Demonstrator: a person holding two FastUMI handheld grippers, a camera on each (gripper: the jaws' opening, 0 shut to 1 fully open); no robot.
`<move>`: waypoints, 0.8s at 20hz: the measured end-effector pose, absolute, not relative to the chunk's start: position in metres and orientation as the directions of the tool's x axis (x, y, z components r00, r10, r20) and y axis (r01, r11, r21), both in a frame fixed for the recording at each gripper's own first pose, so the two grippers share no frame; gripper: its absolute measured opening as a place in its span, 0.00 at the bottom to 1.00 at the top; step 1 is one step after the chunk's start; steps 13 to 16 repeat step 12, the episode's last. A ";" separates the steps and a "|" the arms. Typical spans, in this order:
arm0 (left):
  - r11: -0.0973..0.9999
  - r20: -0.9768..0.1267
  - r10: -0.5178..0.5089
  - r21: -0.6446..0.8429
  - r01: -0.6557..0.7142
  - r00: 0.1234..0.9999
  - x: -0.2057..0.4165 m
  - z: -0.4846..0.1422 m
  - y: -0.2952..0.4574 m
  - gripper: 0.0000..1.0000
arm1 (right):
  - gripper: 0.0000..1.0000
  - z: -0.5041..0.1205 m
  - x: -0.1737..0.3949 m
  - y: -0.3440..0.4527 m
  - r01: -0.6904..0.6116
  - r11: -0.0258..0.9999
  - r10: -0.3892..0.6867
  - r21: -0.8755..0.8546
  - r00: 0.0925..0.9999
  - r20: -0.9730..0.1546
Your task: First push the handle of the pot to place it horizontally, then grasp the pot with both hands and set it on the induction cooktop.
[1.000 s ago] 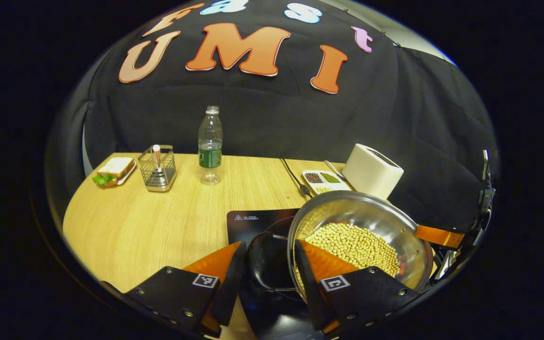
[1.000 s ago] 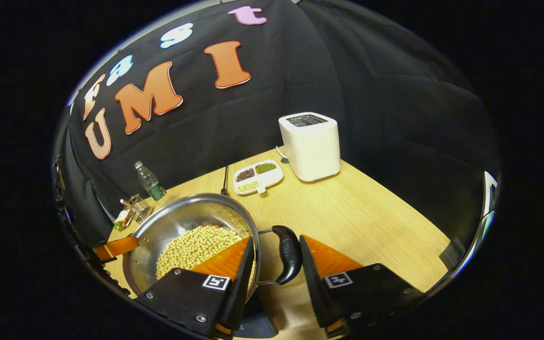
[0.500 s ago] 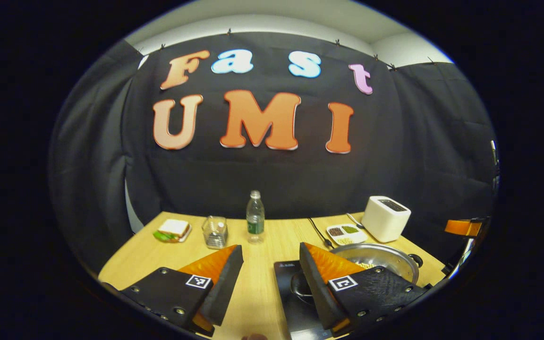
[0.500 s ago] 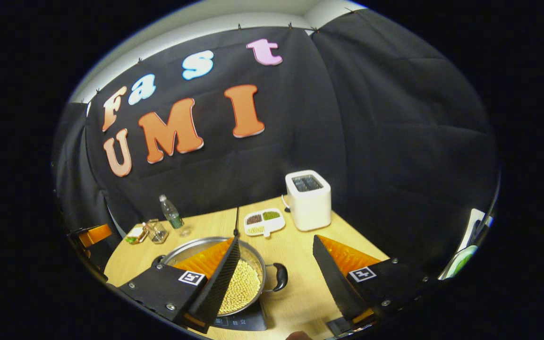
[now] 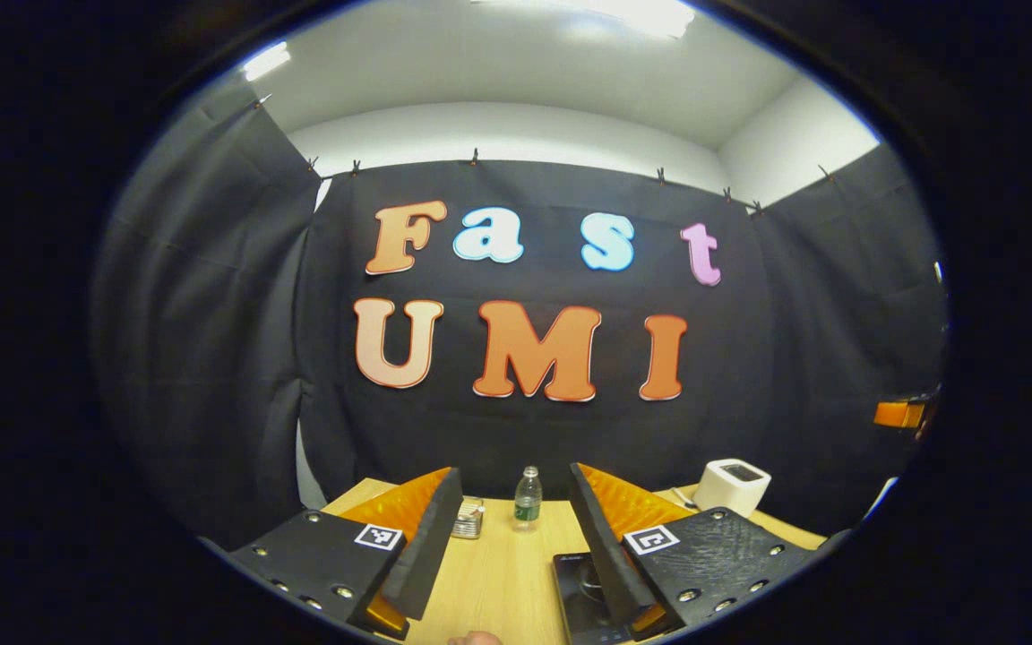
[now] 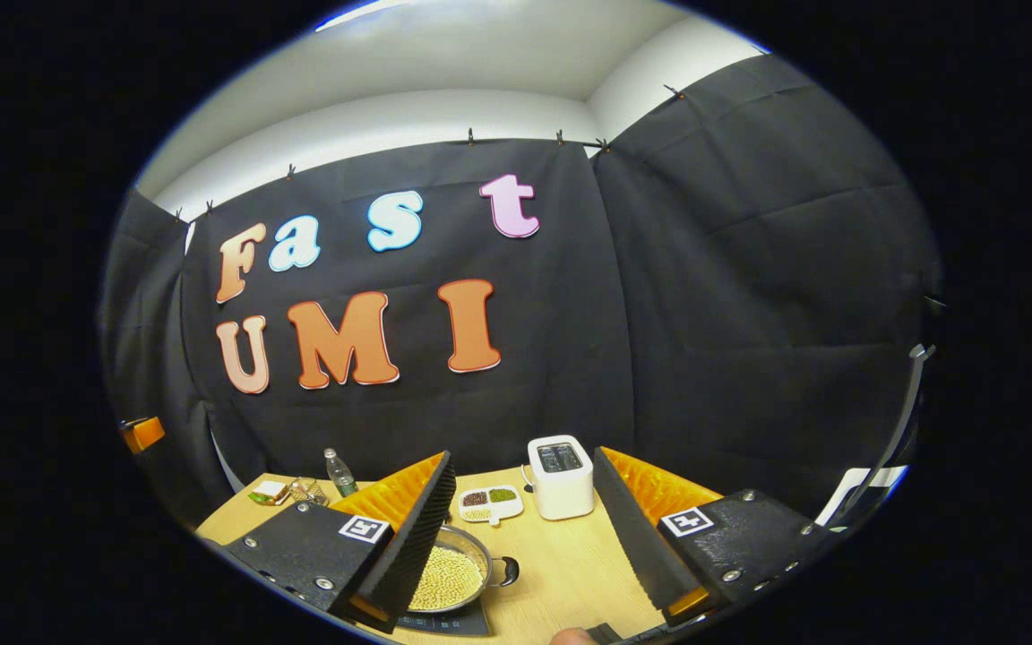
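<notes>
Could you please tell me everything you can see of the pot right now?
The pot is a shallow, round, shiny metal pan, upright and lidless, holding a layer of pale yellow beans. A dark loop handle juts out level from its right side. It sits on the dark induction cooktop near the table's front edge. The right gripper's near finger hides its left part; both fingers stand apart above it, not touching it.
</notes>
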State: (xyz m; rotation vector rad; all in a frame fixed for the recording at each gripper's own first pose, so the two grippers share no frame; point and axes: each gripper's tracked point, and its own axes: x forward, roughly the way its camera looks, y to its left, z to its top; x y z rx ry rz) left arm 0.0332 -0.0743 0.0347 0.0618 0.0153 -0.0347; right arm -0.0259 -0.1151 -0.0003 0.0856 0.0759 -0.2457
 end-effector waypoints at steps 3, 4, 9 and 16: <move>0.998 0.039 0.001 0.070 -0.004 0.999 0.020 0.059 -0.061 0.72 | 0.95 0.005 -0.036 -0.121 0.255 0.963 -0.250 0.085 0.966 -0.068; 0.997 0.044 0.007 0.081 -0.010 0.999 0.016 0.060 -0.061 0.72 | 0.95 0.004 -0.038 -0.122 0.256 0.963 -0.250 0.086 0.966 -0.068; 0.994 0.015 -0.051 0.098 0.049 0.999 0.005 0.050 -0.088 0.75 | 0.95 0.003 -0.043 -0.118 0.238 0.968 -0.232 0.083 0.970 -0.068; 0.991 0.004 -0.050 0.122 0.049 0.999 0.007 0.046 -0.088 0.75 | 0.95 0.002 -0.043 -0.117 0.229 0.970 -0.224 0.078 0.972 -0.065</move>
